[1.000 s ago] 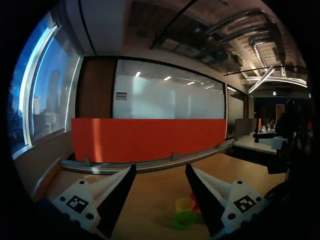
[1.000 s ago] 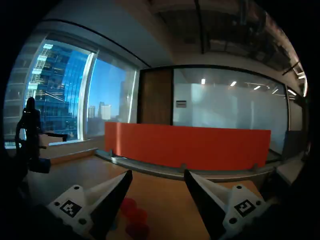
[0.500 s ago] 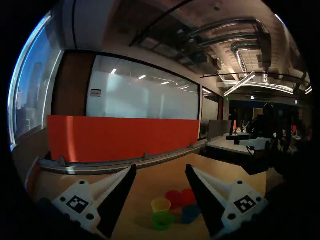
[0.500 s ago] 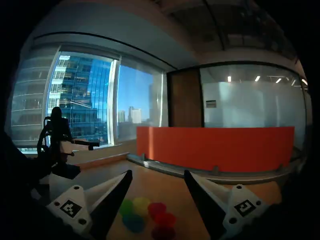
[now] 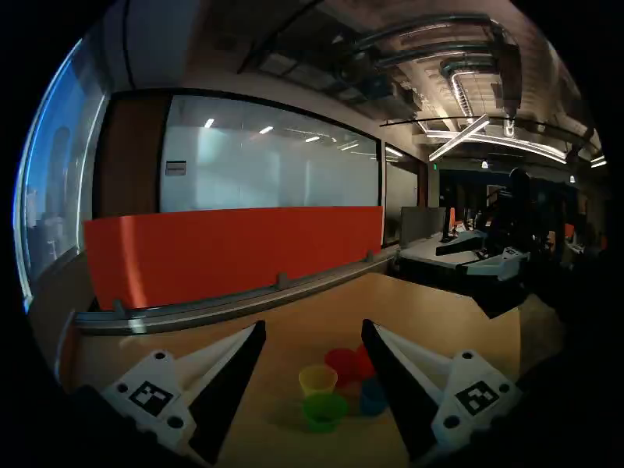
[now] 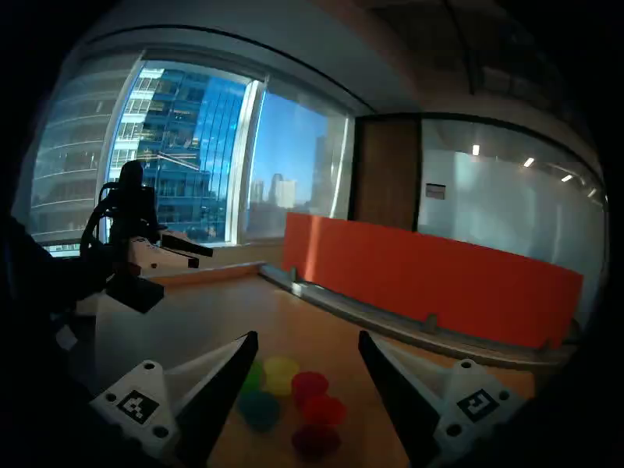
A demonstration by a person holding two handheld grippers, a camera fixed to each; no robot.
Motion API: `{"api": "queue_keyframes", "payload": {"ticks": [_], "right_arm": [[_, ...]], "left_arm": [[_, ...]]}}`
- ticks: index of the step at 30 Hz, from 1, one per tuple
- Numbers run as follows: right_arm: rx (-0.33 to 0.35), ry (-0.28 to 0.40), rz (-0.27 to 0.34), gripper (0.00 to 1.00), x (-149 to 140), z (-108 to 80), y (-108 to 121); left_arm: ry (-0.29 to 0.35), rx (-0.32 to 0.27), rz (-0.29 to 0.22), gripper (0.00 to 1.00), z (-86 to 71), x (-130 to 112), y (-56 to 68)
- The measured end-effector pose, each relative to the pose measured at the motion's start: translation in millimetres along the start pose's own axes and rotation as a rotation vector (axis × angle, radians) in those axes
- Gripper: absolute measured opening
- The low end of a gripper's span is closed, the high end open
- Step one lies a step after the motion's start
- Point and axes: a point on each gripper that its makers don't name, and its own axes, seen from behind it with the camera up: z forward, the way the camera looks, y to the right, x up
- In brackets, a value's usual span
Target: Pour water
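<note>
yellow cup [image 5: 317, 380] upright, mouth up — left gripper [image 5: 313, 323], right gripper [image 6: 307, 334] spread wide.

Wooden table [image 5: 437, 300] carries clustered cups [image 5: 343, 366]: yellow, green, blue, red.

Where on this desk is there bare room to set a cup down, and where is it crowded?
Bare wood lies between the coloured cups and the rail under the orange divider, and on the desk to their right in the left gripper view. Crowded only at the cups, bunched together.
</note>
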Motion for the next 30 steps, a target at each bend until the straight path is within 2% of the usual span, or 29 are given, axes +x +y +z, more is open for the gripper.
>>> {"api": "queue_keyframes", "payload": {"ticks": [12, 30], "right_arm": [[0.081, -0.08, -0.011, 1.0, -23.5, 8.4, -18.6], [0.156, -0.19, -0.031, 1.0, -86.1, 31.1, -36.0]], "left_arm": [[-0.071, -0.032, 0.016, 0.91, 8.8, -28.4, -0.2], [-0.202, -0.076, 0.036, 0.91, 25.5, -98.5, 4.1]]}}
